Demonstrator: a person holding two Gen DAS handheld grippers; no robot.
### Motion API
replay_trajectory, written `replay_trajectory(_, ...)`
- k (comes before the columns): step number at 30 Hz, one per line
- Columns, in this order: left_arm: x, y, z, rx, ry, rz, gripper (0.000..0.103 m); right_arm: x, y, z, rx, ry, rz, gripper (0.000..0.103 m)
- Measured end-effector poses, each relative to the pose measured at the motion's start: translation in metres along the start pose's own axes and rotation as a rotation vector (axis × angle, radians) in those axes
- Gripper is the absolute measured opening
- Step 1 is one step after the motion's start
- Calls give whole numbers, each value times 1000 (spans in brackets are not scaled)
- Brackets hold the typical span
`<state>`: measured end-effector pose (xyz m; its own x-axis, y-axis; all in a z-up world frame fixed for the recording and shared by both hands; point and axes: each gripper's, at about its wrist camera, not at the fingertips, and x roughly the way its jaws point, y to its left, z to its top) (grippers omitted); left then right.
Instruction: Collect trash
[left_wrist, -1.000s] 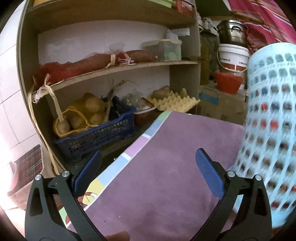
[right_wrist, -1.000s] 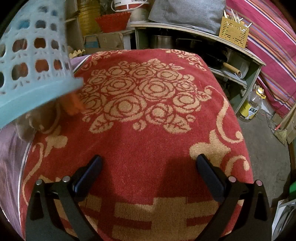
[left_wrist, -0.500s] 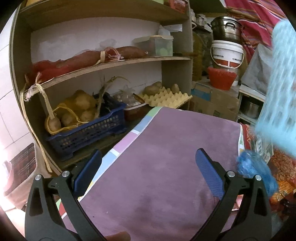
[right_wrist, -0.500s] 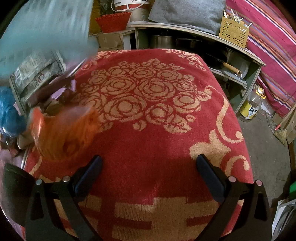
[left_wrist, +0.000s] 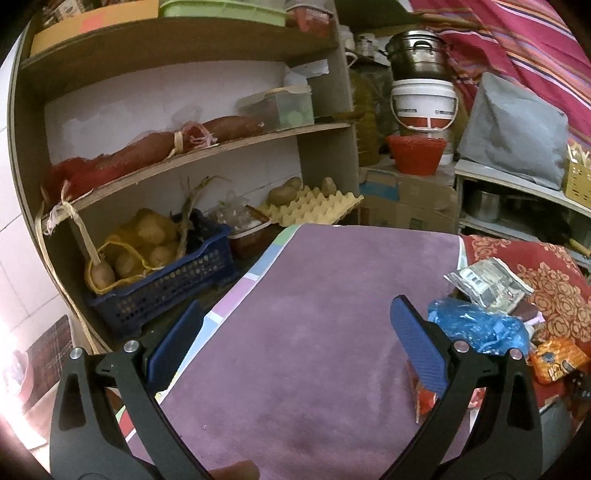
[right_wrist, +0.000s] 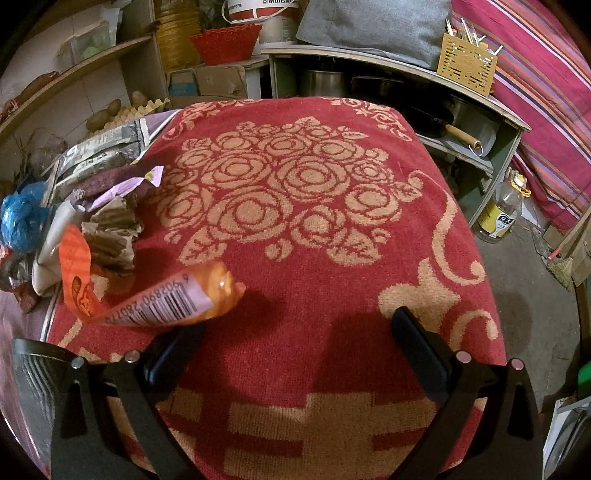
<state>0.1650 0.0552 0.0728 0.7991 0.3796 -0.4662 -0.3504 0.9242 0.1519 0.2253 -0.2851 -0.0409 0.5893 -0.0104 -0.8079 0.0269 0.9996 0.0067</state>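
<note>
The right tool (right_wrist: 299, 343) hangs released over the red rose-patterned cloth (right_wrist: 332, 221), its jaws spread wide with nothing between them. Just to the left of its left finger lies an orange snack wrapper (right_wrist: 159, 295) with a barcode panel, puffed at its far end and flat and curled at its near-left end. It looks feather-light, slick and crinkly, so it will likely slide or spring away under a push; the flat curled tail or the crimped end seems the best place to pinch it, not the puffed belly.

Farther left sits the rest of the trash: torn brown cardboard (right_wrist: 110, 236), stiff enough to take by an edge, a pink-lined wrapper (right_wrist: 122, 186), folded newspaper (right_wrist: 103, 147) and a crumpled blue plastic bag (right_wrist: 22, 218), soft and best gathered by a bunch of its folds.

The left tool (left_wrist: 295, 339) is likewise released and empty, over the purple cloth (left_wrist: 314, 332). To its right lie the blue plastic bag, touching its right finger's outer side as seen, the newspaper beyond it, and a small orange packet (left_wrist: 557, 360) to the right.
</note>
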Motion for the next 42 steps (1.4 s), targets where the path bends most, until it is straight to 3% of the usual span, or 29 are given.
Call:
replay_trajectory(7, -20, -17, -6, 50, -50, -39, 98, 0, 0, 0, 0, 0, 0, 100)
replay_trajectory(12, -29, -19, -7, 4, -66, -112, 98, 0, 0, 0, 0, 0, 1, 100)
replay_trajectory(19, -39, -22, -13, 8, -102, -146, 98, 0, 0, 0, -1, 0, 0, 100)
replay_trajectory(26, -40, -33, -20, 88, -126, -100, 98, 0, 0, 0, 0, 0, 1, 100)
replay_trajectory(29, -44, -36, -16, 74, -149, -105, 98, 0, 0, 0, 0, 0, 1, 100)
replay_trajectory(34, -53, -38, -11, 34, -208, -44, 98, 0, 0, 0, 0, 0, 1, 100)
replay_trajectory(39, -56, -36, -12, 14, -192, 3, 98, 0, 0, 0, 0, 0, 1, 100)
replay_trajectory(42, -55, -32, -15, -1, -156, -29, 98, 0, 0, 0, 0, 0, 1, 100)
